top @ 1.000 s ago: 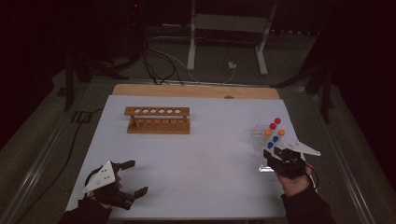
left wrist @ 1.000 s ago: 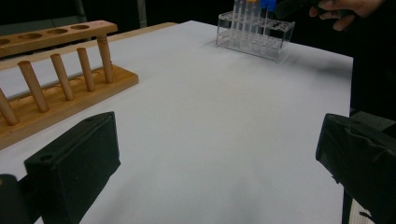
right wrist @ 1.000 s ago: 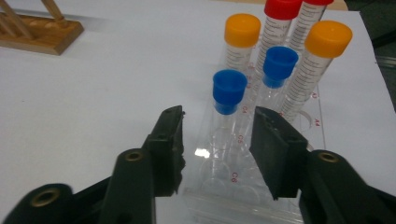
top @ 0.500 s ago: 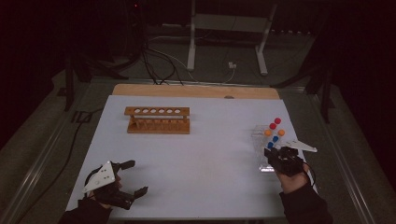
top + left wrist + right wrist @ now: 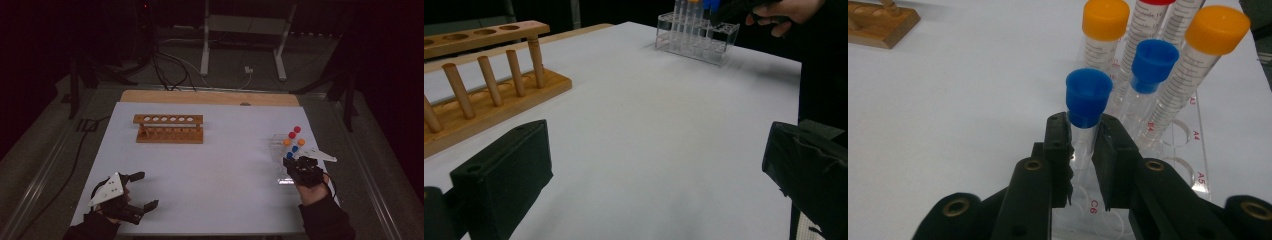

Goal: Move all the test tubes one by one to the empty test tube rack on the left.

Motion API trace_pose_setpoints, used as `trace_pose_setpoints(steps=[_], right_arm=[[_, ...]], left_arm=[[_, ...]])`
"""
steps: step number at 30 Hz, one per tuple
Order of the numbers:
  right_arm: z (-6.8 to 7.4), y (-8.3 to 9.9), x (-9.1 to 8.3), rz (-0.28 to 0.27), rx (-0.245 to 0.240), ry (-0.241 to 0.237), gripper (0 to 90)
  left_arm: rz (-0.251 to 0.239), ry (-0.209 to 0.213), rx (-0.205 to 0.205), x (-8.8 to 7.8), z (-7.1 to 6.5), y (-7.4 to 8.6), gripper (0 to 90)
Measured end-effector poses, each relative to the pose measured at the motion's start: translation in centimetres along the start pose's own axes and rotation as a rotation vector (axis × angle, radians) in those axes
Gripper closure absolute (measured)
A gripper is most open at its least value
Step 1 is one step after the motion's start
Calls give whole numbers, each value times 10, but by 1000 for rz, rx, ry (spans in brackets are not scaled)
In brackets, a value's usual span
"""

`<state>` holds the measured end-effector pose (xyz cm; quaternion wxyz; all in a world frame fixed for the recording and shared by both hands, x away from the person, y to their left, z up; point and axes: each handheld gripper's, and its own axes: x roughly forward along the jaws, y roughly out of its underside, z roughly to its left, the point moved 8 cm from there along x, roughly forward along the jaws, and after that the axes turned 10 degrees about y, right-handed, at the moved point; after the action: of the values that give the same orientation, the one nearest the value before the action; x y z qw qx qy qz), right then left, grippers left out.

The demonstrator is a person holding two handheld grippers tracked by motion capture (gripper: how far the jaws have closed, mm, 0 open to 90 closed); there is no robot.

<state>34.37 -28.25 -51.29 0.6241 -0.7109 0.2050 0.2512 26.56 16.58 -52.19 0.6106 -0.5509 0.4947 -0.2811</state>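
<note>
Right gripper [image 5: 1082, 150] jaws apparently clamp blue-capped tube [image 5: 1087, 107]

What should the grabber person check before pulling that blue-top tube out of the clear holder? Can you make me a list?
1. Right gripper shut on the nearest blue-capped tube, just under the cap: ok; its jaws have just been closing.
2. Grip centred, a pad on each side: ok.
3. Neighbouring blue-capped tube and orange-capped tubes clear of the jaws: ok, though close.
4. Clear rack held down so it won't lift too: cannot tell.
5. Wooden rack holes free to take the tube: ok.
6. Left gripper open and out of the way: ok.
</note>
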Motion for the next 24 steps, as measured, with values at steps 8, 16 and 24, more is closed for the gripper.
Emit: trace_pose_setpoints(steps=[8,16,24], right_arm=[[0,-5,-9,-32,-26,-7,766],[-2,-21,-26,-95,-37,-13,767],[-3,-41,-49,-169,-57,-6,767]], left_arm=[[5,-3,3,1,0,0,4],[6,-1,2,1,0,0,4],[15,-6,11,2,0,1,4]])
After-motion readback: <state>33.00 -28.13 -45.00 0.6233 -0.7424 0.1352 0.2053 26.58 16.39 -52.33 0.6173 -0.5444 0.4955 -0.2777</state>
